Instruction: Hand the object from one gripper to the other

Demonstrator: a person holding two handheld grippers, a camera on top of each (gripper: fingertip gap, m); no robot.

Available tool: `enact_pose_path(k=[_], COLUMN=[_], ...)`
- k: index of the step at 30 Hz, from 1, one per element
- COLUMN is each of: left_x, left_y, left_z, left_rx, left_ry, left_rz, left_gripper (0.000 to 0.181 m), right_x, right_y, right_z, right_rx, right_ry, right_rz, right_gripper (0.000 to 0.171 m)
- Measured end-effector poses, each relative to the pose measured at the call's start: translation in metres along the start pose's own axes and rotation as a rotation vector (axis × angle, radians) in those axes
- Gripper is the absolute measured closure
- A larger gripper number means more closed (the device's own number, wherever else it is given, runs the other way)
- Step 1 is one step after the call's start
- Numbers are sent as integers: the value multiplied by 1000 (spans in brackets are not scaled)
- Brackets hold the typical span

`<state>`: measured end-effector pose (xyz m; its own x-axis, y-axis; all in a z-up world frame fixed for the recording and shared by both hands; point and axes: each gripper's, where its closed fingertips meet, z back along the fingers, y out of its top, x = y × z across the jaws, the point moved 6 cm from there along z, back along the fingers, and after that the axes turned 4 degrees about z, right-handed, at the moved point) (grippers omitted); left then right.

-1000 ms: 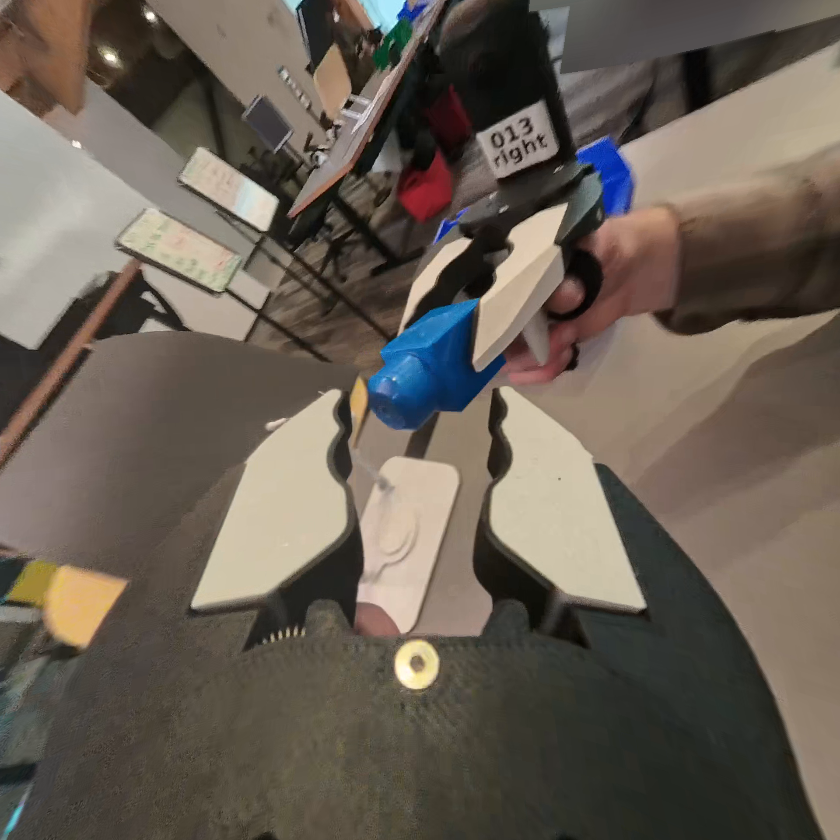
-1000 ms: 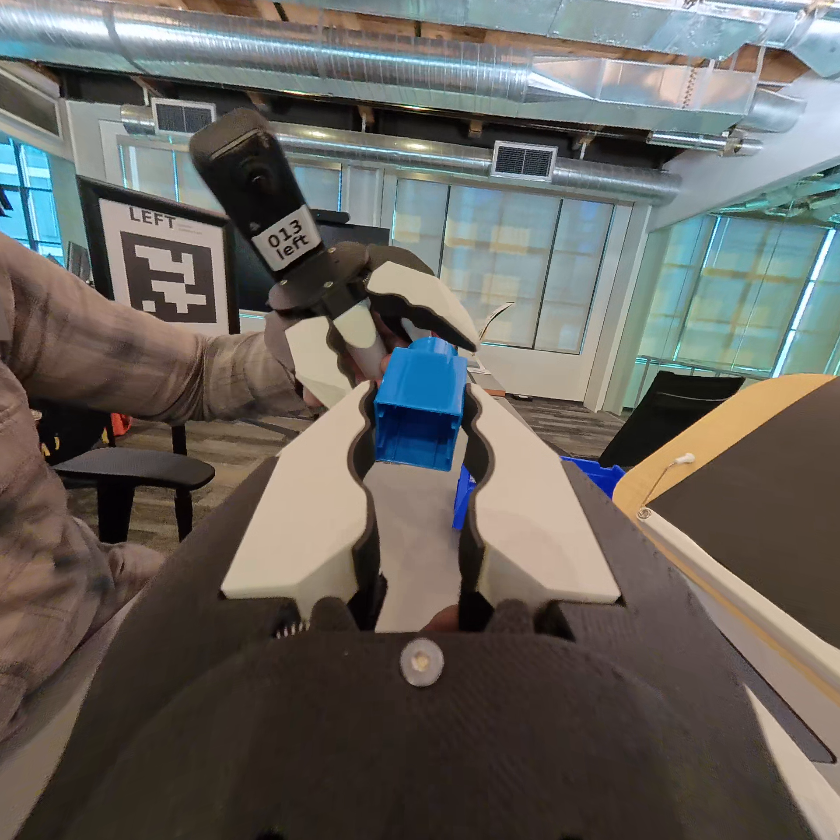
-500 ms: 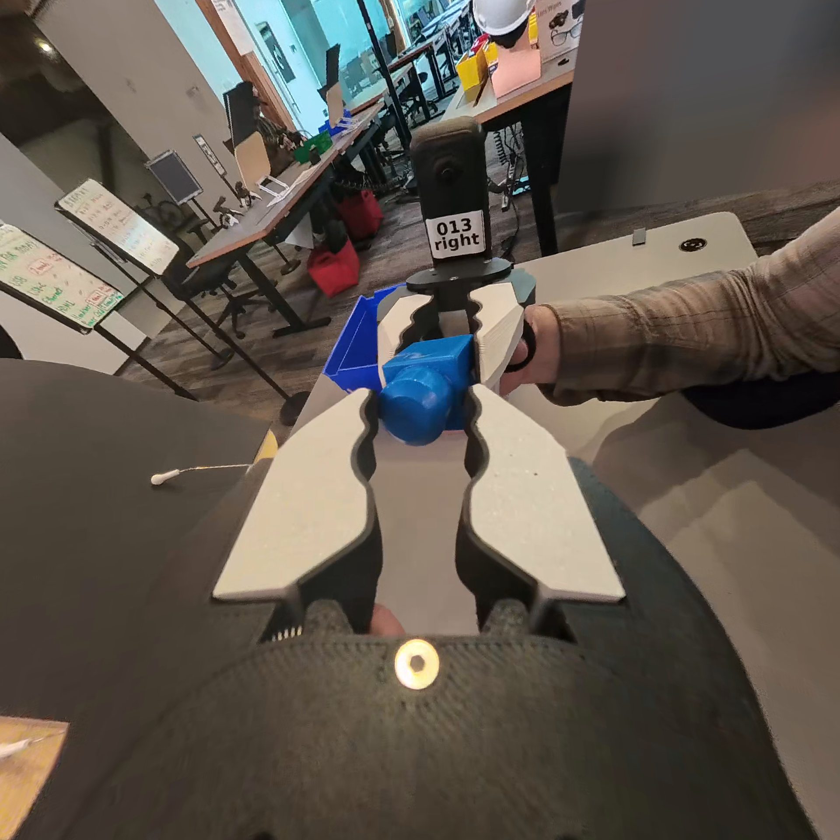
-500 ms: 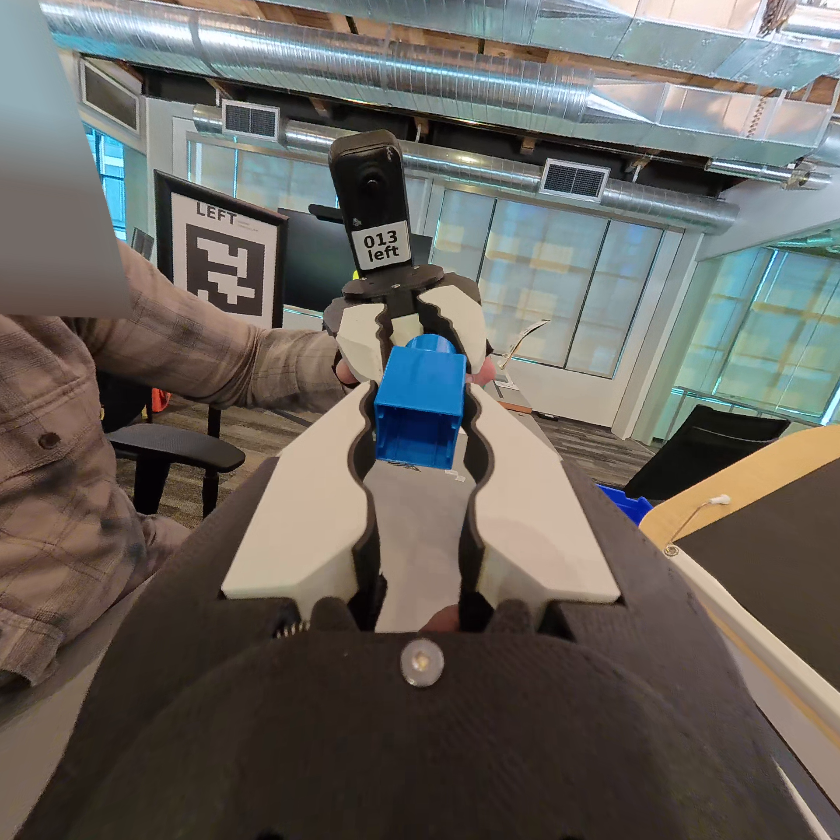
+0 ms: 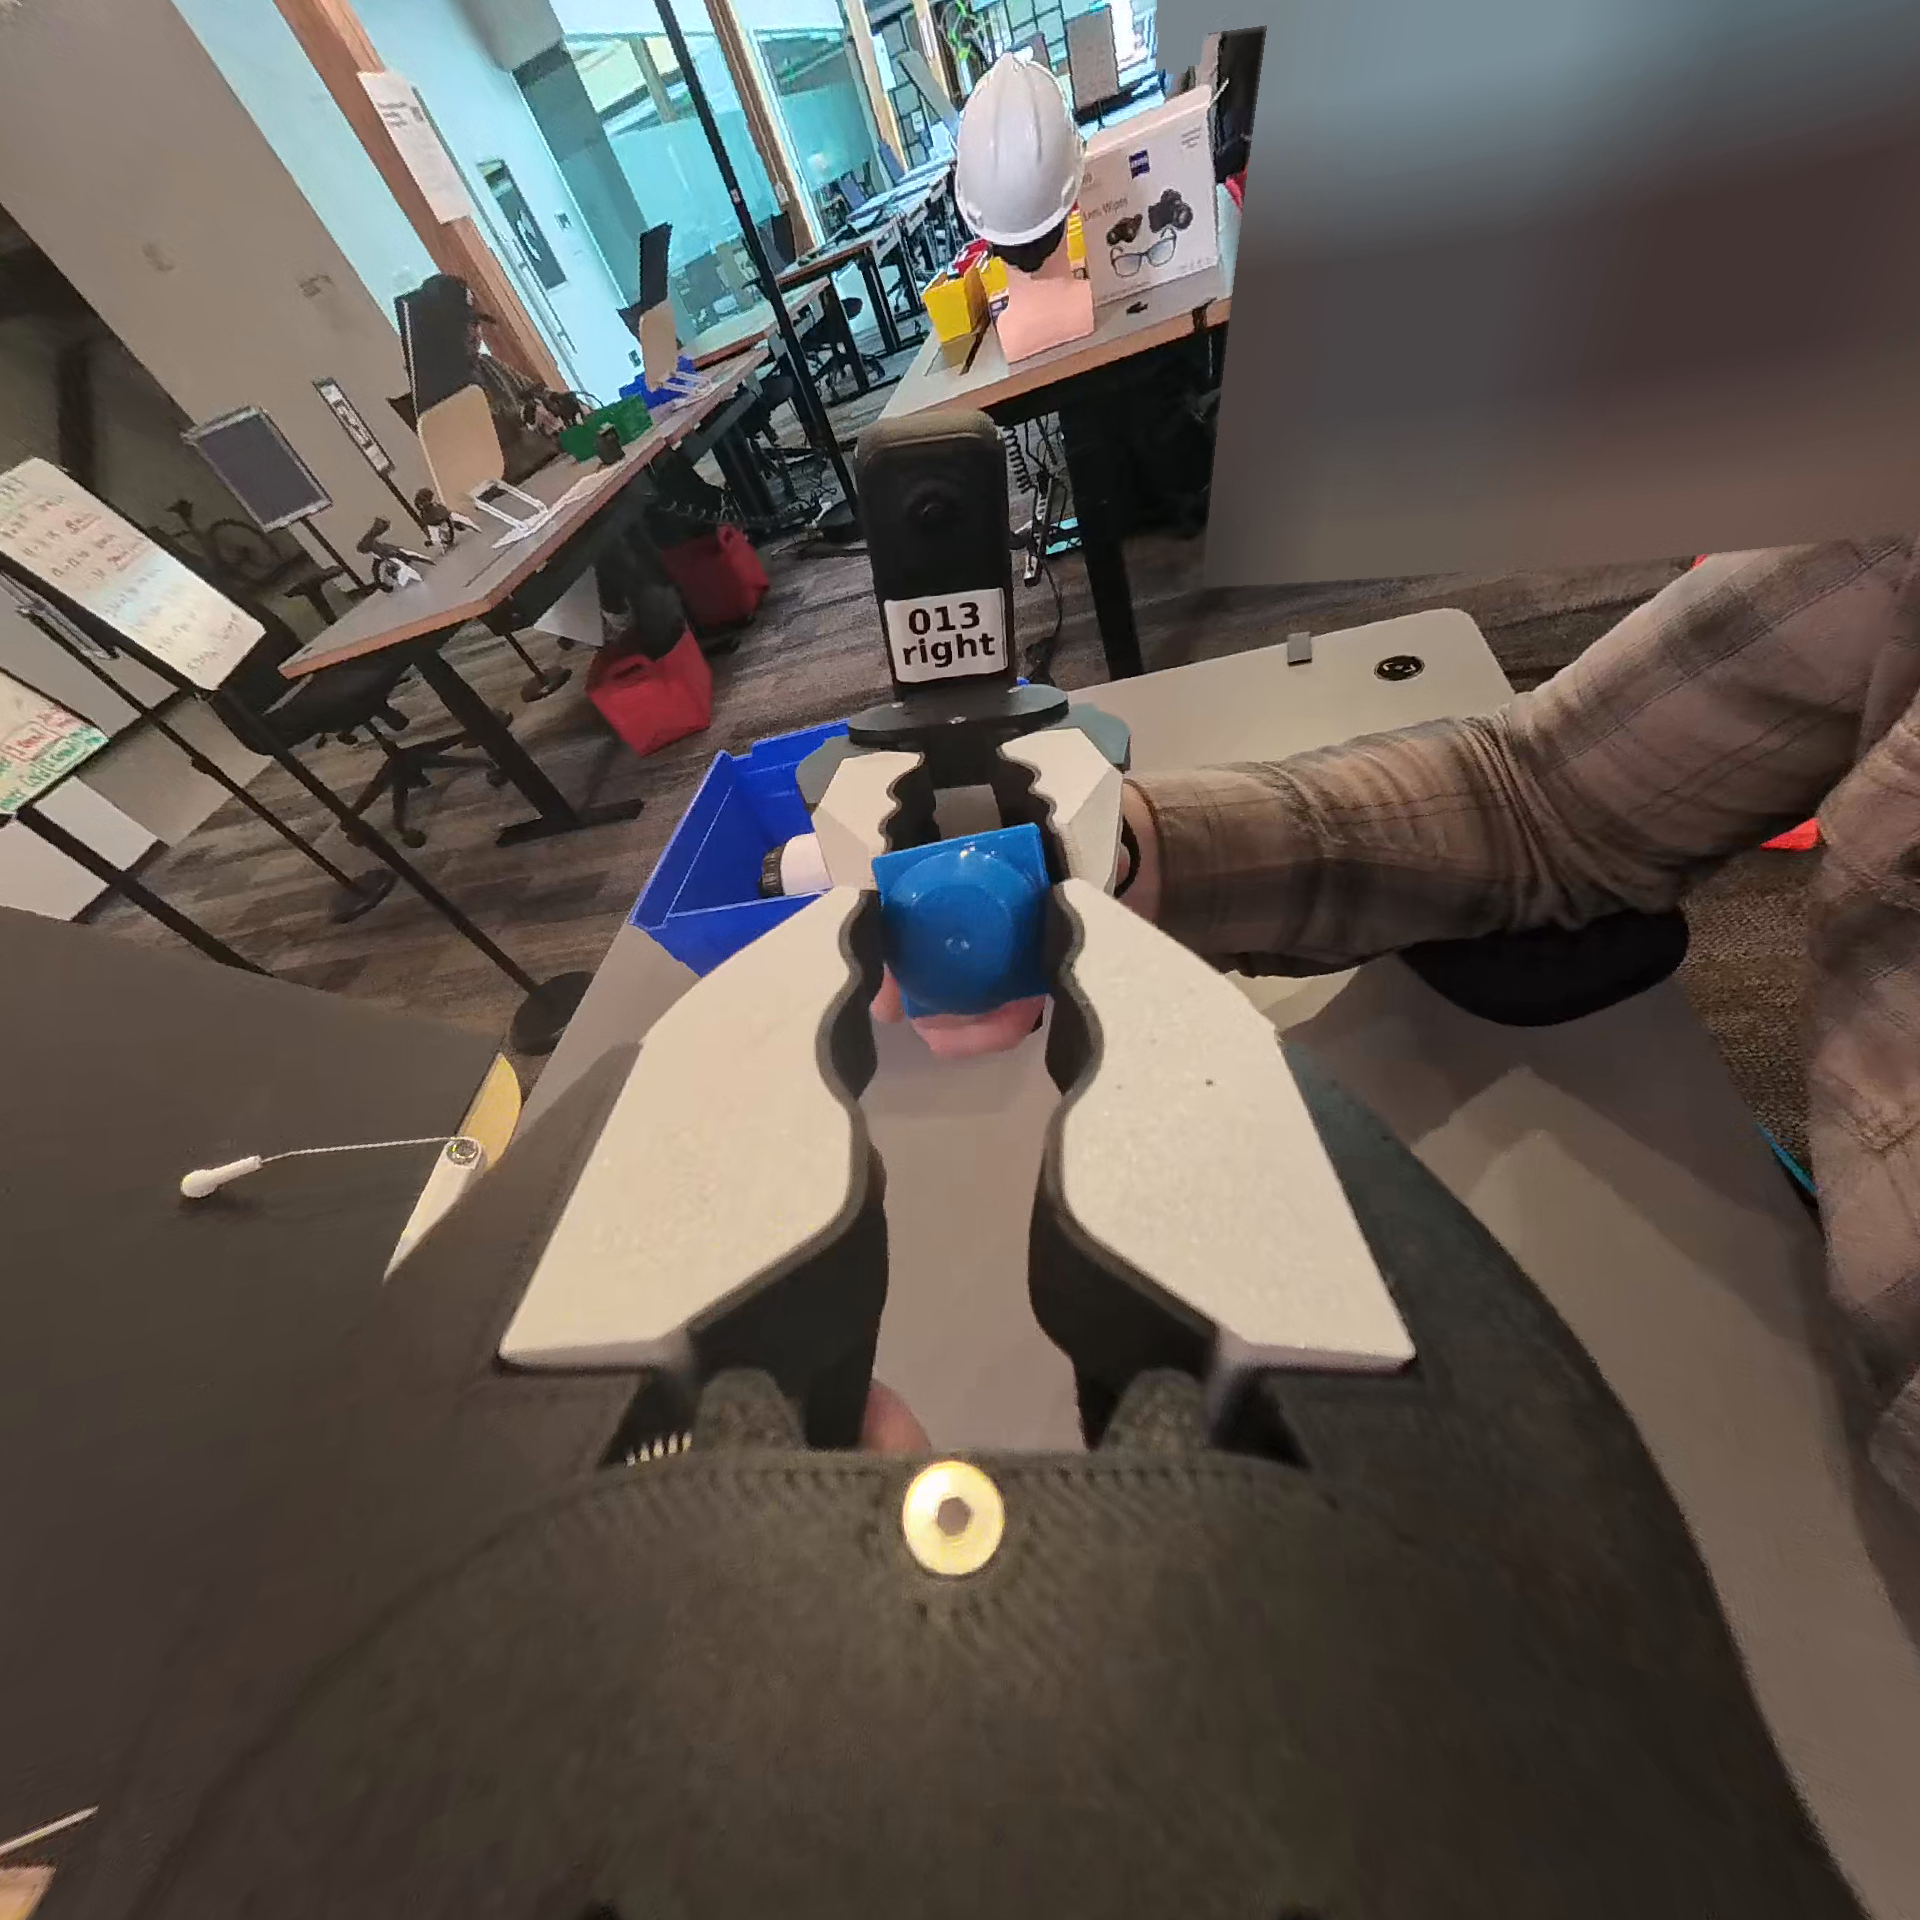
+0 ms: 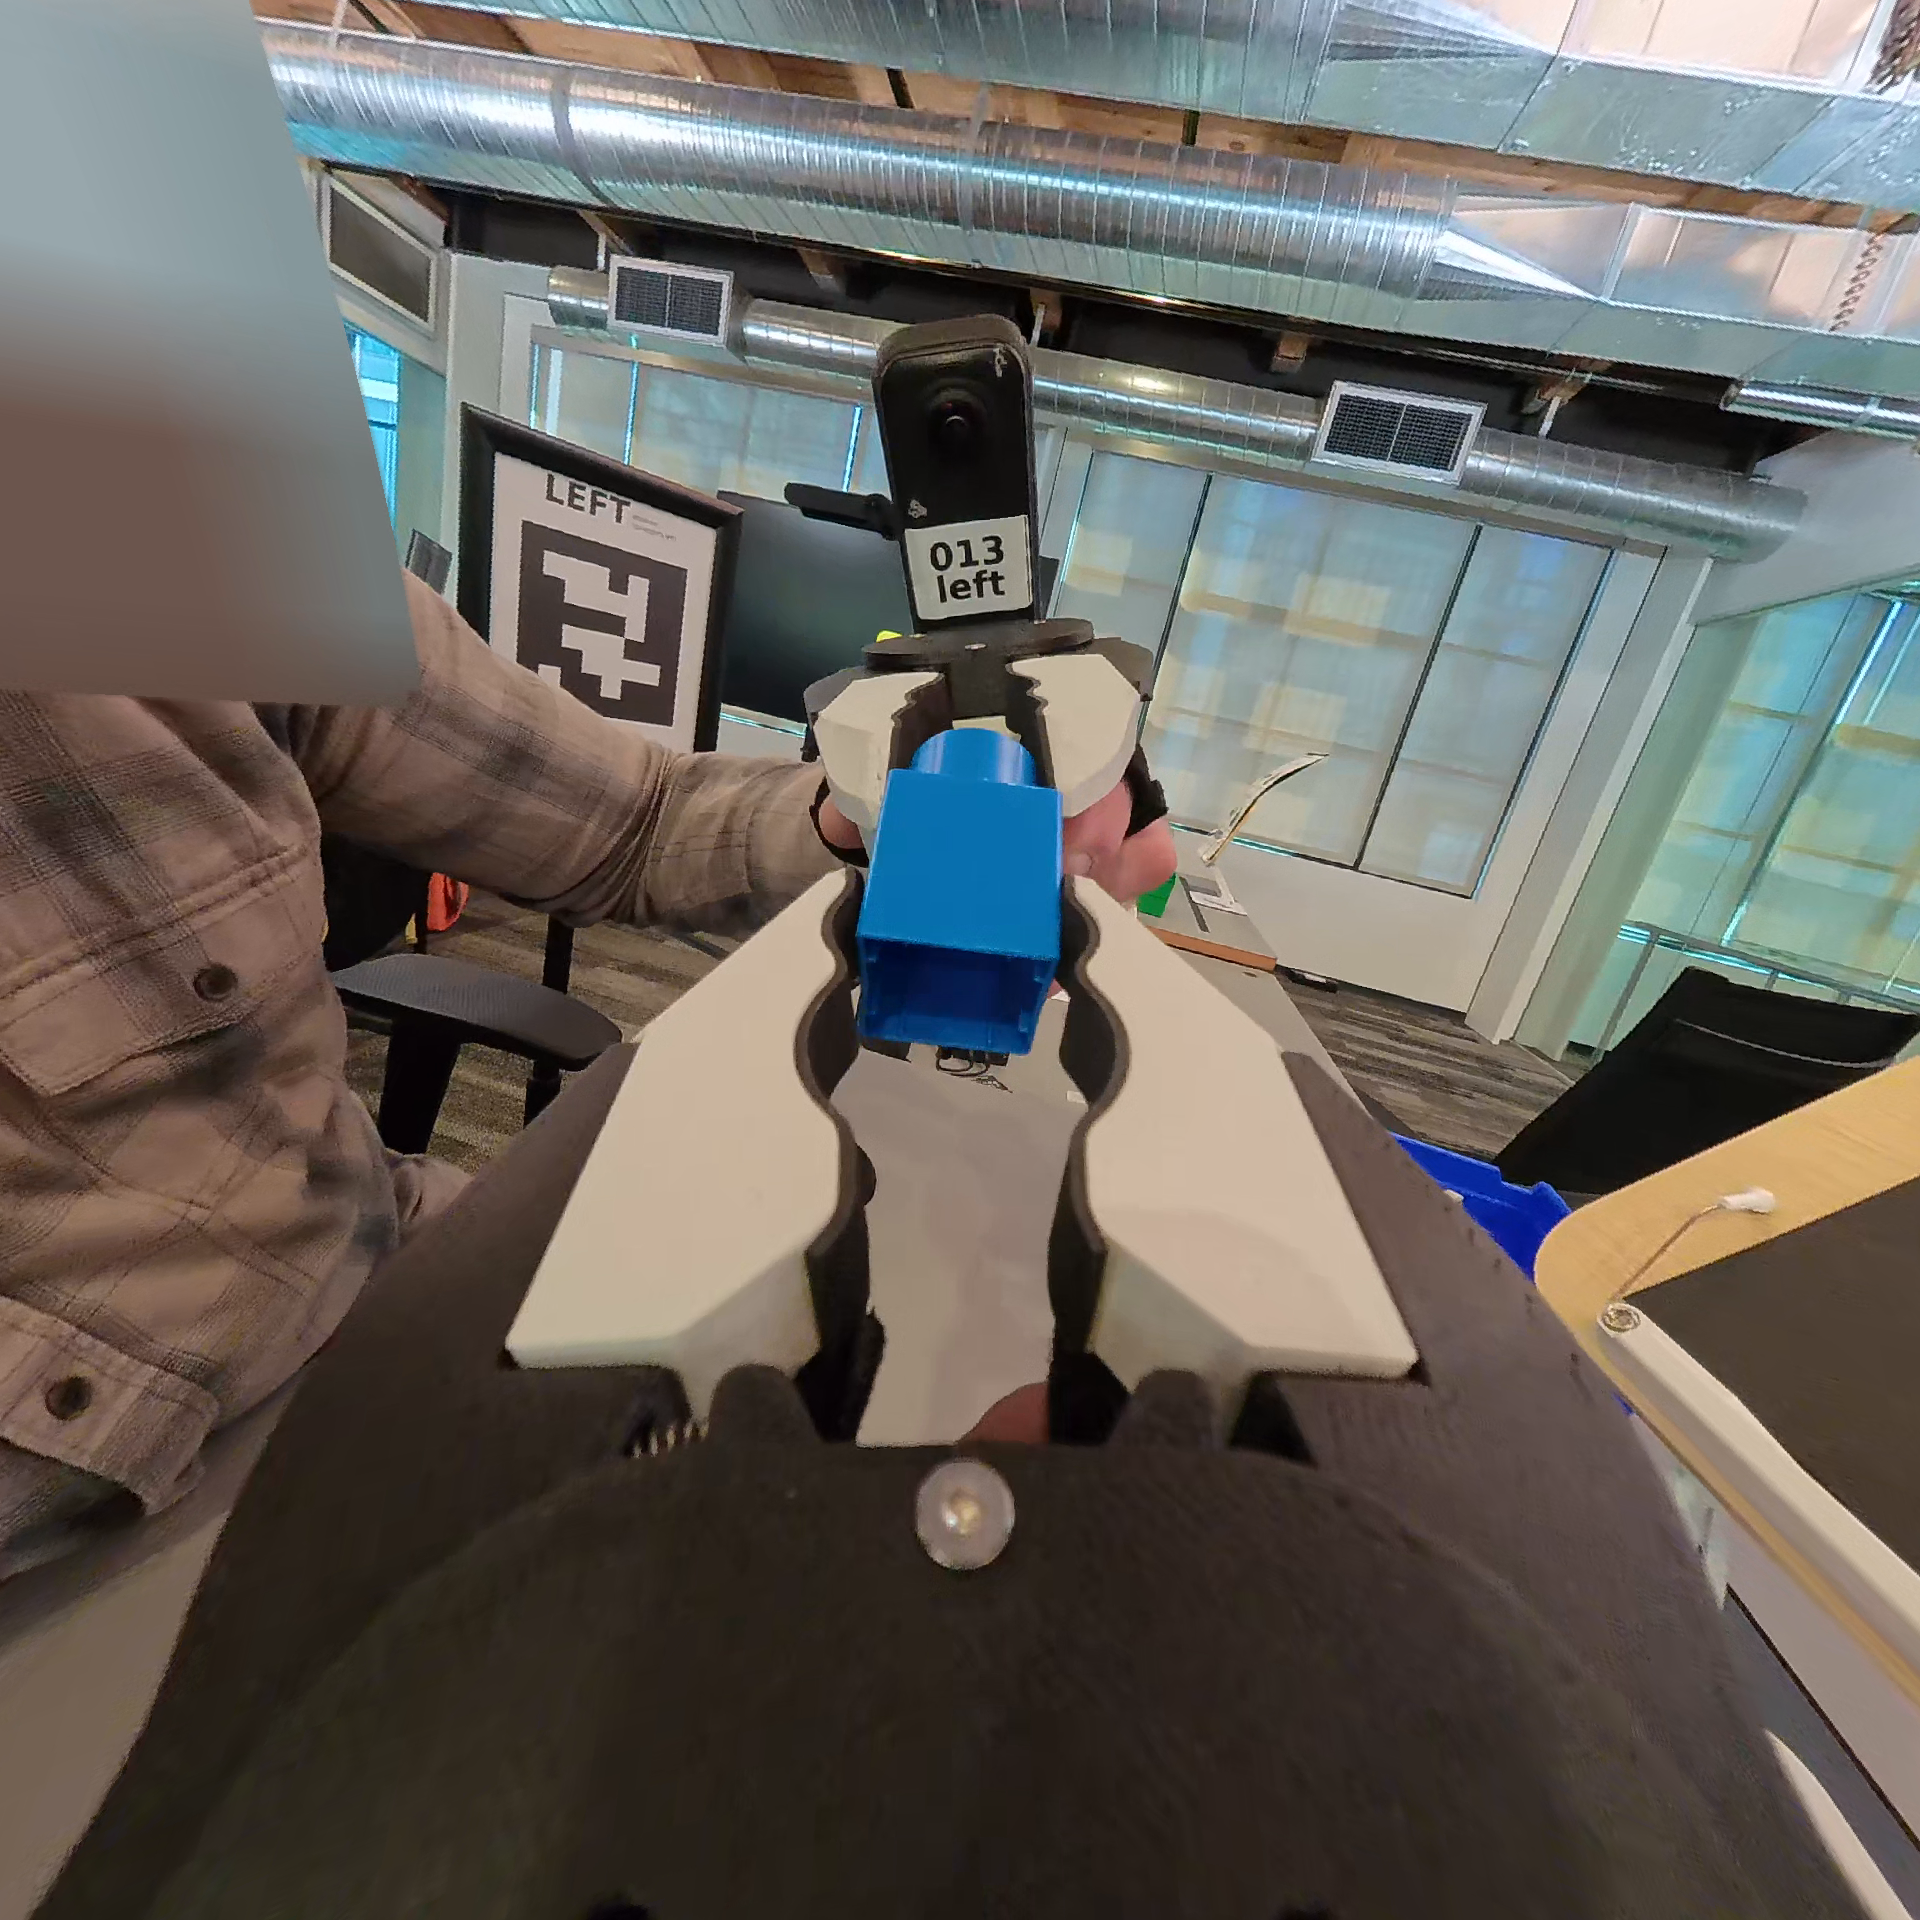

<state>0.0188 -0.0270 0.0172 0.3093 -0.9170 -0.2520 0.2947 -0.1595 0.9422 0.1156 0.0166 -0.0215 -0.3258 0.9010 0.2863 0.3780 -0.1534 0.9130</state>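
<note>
Facing tip to tip, the 2 grippers share the blue block (image 6: 961, 914); right gripper (image 6: 961, 940) pinches its square end; left gripper (image 5: 961, 940) pinches its round end.

worktop (image 5: 1351, 717): pale grey, flat | far corner: round dark grommet (image 5: 1397, 666) and small grey clip (image 5: 1297, 646) set in the top | left edge: blue bin (image 5: 717, 873) standing on it, a white item inside | near side: sleeved forearm (image 5: 1455, 821) resting across it
</note>
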Motion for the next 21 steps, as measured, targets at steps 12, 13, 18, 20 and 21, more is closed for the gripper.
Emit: enact_pose_path(k=[12,13,18,20,21], left_x=[-6,-7,-16,-13,-11], left_y=[2,3,6,7,6], left_z=[1,1,3,1,-1], left_rx=[11,5,-138,-171,-188], left_ry=[141,175,563,666,693], left_rz=[-135,-165,-554,-684,-734], left_gripper=[153,152,152,152,152], right_x=[13,15,31,34,34], right_y=[0,1,7,7,7], right_z=[3,4,10,6,3], right_rx=[1,1,51,62,61], right_ry=[-112,-133,-277,-331,-348], right_rz=[-7,-11,-57,-65,-72], right_gripper=[129,126,111,107,104])
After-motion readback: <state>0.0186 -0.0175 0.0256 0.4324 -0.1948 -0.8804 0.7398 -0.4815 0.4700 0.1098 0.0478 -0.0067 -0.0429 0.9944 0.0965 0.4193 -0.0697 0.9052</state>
